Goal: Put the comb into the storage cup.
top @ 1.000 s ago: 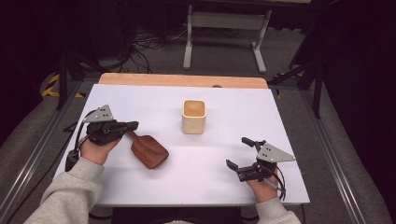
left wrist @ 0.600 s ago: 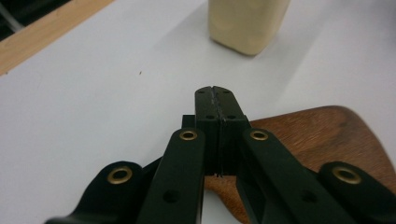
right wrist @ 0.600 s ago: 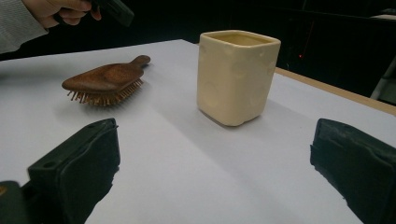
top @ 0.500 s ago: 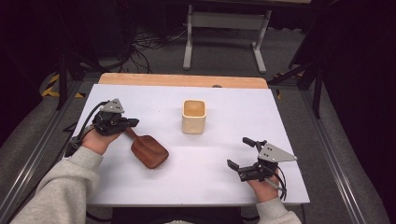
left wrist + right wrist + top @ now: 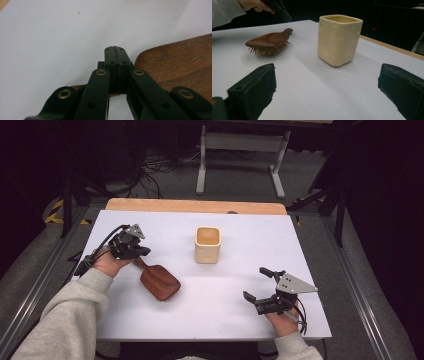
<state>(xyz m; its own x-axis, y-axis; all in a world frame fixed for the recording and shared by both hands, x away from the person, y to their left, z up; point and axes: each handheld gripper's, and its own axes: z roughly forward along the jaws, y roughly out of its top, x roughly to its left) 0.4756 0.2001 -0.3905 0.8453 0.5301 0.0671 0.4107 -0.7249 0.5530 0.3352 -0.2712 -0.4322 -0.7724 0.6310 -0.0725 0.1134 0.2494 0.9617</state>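
Dim room; grey floor (image 5: 240, 180); cables (image 5: 155, 167); pale metal stand (image 5: 240, 145).

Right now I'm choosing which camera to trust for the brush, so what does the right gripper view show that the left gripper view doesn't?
Right gripper view: the brown wooden hairbrush's bristles resting on the table, the cream square ceramic cup, and the right gripper with its jaws wide apart. Left gripper view: the left gripper with its jaws pressed together above the brush's handle, and the wood grain close up. Both share the brush and the white table.
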